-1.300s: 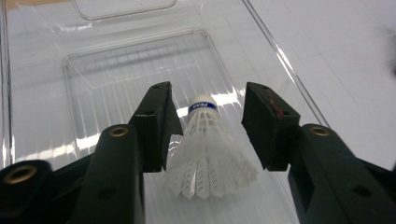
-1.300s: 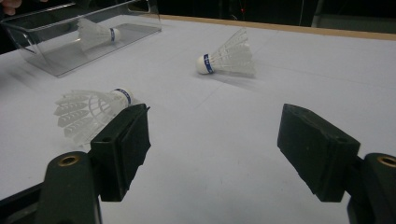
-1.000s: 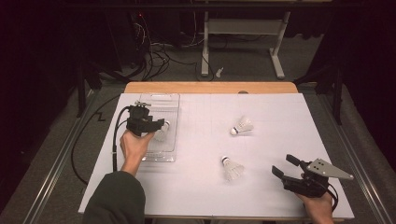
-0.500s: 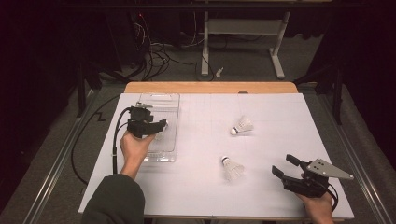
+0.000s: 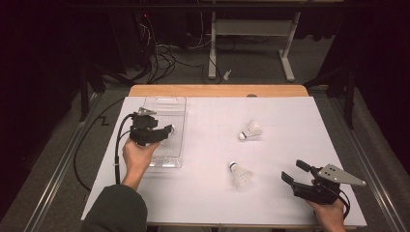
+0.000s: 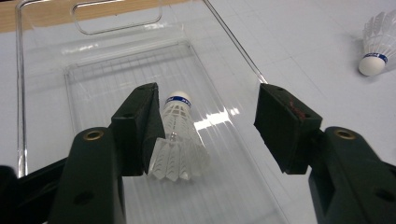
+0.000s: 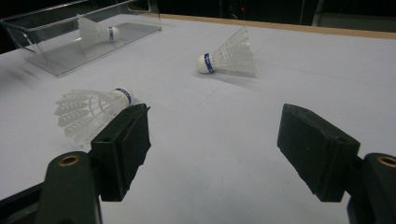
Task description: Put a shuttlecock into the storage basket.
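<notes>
While hanging over the clear plastic tray (image 6: 42, 70), just been opening: left claw (image 6: 210, 126) now spread wide, pinching nothing. Shuttlecock (image 6: 177, 140) lying on the tray floor between the jaws, skirt right by one pad, contact hard to call. Looks like a release made, so one in and two left on the bench (image 7: 289, 93). Right claw (image 7: 212, 149) spread and empty. Shows from its own camera the near shuttlecock (image 7: 88, 112) on its side just ahead, the far shuttlecock (image 7: 229, 58) well beyond.
</notes>
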A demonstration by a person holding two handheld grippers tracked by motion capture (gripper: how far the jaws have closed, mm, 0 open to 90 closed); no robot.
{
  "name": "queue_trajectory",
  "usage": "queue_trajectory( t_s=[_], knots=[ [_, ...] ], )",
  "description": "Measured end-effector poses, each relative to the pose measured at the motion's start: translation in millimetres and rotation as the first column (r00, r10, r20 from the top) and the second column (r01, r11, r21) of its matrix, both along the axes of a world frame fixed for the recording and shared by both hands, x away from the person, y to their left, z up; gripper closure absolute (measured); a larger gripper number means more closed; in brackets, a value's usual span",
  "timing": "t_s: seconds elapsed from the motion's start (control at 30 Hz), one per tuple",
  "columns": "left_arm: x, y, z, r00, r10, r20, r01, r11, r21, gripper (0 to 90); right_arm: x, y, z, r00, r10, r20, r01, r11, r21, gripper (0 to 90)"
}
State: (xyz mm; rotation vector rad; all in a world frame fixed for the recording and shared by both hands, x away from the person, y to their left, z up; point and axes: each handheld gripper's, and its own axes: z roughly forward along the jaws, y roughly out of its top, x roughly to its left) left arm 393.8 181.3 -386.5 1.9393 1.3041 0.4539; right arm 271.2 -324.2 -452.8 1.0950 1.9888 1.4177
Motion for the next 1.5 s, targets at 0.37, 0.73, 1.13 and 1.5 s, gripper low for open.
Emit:
queue_trajectory(
  t_s=[0.37,0.73,1.13,1.5],
  knots=[
    [-11.0,2.7,-0.4,0.9997,-0.010,0.021,0.011,0.9999,-0.009,41.0,-0.2,0.1,0.1,1.0000,0.000,0.001,0.000,1.000,0.000,25.8],
    [-19.4,3.6,-0.6,0.9992,-0.025,0.033,0.025,0.9996,-0.014,40.5,-0.4,0.2,0.2,1.0000,0.001,0.001,-0.001,1.000,0.001,25.8],
    [-28.8,4.0,1.6,0.9975,-0.038,0.060,0.040,0.9991,-0.018,40.5,-0.5,0.1,0.3,1.0000,0.000,0.001,0.000,1.000,0.002,25.8],
    [-39.6,8.8,0.8,0.9965,-0.032,0.078,0.034,0.9991,-0.024,41.2,-0.6,-0.2,0.4,1.0000,0.001,0.001,-0.001,1.000,0.007,25.7]
  ],
)
